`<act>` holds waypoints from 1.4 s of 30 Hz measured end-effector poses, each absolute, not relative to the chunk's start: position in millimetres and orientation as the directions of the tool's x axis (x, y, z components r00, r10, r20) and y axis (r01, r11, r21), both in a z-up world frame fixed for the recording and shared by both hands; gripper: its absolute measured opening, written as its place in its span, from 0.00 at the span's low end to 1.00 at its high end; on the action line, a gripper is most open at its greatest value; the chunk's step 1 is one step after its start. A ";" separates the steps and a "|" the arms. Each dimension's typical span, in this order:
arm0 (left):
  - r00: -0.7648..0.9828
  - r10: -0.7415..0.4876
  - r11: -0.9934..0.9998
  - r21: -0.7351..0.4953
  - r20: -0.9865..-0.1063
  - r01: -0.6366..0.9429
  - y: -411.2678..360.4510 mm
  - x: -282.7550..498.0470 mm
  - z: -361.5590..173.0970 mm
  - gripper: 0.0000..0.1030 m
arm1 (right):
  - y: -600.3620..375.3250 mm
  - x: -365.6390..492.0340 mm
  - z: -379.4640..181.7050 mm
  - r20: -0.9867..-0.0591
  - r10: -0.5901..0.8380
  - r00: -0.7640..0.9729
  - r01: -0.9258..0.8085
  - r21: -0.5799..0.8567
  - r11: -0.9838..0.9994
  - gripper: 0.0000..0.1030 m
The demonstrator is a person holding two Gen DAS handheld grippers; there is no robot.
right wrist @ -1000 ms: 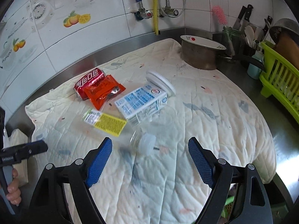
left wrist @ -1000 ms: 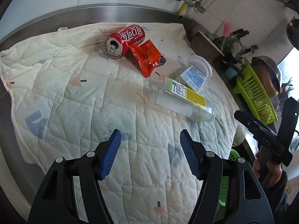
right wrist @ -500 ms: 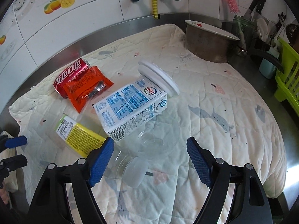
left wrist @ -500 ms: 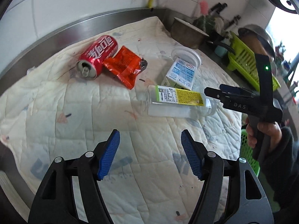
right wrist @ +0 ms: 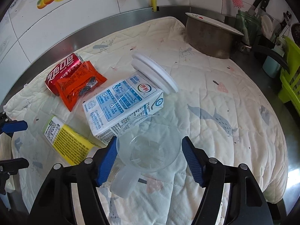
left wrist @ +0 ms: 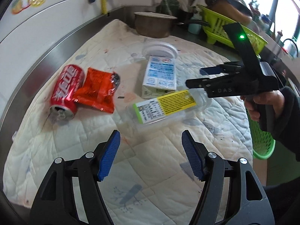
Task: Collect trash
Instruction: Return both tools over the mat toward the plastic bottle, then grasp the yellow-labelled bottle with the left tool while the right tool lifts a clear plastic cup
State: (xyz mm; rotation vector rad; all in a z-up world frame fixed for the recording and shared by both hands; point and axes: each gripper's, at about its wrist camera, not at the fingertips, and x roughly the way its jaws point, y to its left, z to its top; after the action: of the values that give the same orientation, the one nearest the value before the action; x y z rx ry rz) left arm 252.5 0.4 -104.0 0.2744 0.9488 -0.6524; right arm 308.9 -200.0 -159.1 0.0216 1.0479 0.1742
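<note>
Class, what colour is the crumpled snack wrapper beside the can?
Orange-red snack wrapper; the right wrist view shows it best.

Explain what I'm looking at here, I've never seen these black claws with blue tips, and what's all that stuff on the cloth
Those claws are tools held by a person, one per hand, each carrying a camera looking along its blue fingers. One picture is from the left hand-held gripper, the other from the right hand-held gripper. Both are open and hold nothing. On the quilted cloth lies trash: a red can, an orange wrapper, a milk carton, a clear bottle, a white lid and a clear cup, which sits between the right fingers.
</note>
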 end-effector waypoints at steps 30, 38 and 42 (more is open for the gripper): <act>0.226 -0.332 0.227 0.156 -0.916 0.961 -84.2 287.4 -146.9 0.59 | -259.6 197.9 -104.6 -0.828 0.094 0.553 0.065 0.156 0.986 0.58; 0.203 -0.304 0.281 0.115 -0.931 0.953 -92.3 269.4 -144.1 0.46 | -272.1 161.5 -108.5 -0.838 0.072 0.541 0.135 0.171 0.976 0.58; 0.133 -0.324 0.341 0.015 -0.937 0.940 -93.9 268.6 -142.7 0.44 | -278.2 143.9 -113.2 -0.843 0.072 0.533 0.168 0.188 0.968 0.58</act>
State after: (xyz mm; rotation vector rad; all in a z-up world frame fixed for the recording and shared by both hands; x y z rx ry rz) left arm 268.6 -93.9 -142.7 0.7473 1.0417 -1.0526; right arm 143.9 -278.2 -113.2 0.2600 1.0102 -0.0583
